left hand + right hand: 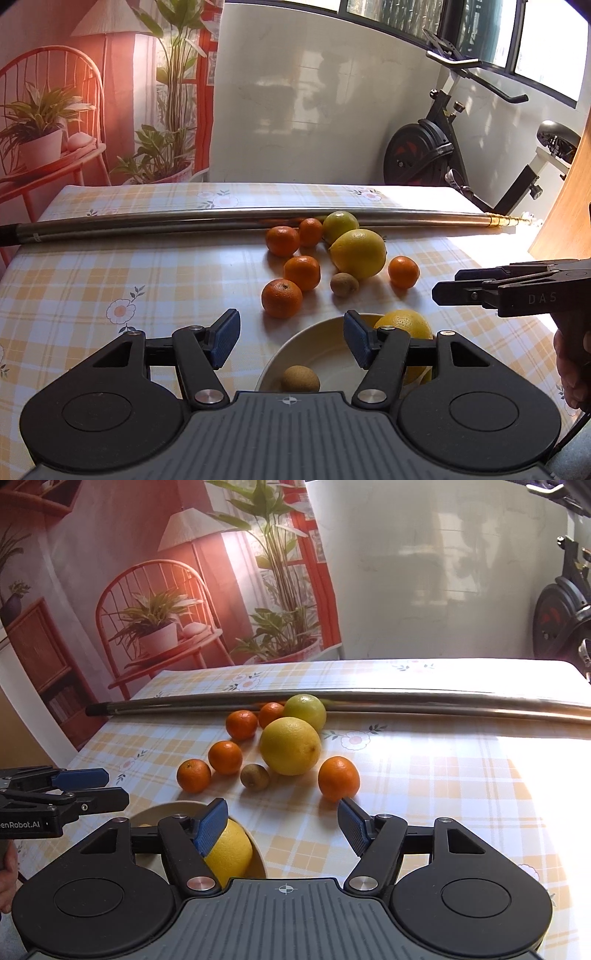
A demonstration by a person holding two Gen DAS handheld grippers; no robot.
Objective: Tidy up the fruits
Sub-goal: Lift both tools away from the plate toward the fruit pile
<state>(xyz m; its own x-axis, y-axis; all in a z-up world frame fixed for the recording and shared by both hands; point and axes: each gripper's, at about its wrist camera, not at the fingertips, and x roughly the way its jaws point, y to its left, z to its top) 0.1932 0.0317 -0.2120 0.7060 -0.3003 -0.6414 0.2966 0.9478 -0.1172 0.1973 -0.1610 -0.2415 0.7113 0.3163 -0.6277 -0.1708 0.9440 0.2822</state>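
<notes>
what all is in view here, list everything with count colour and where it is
tangerines: five, orange, loose on the table past the bowl
large citrus: one, yellow, among the tangerines
round citrus: one, yellow-green, against the metal pole
kiwi on table: one, brown, near the large citrus
bowl: one, cream, near table edge
kiwi in bowl: one, brown
big citrus in bowl: one, yellow
metal pole: one, silver, lying across the table behind the fruit
tablecloth: one, yellow plaid with flowers
exercise bike: one, black, behind the table
left claw: open, over the bowl
right claw: open, empty
hand: one, holding the right claw's handle
</notes>
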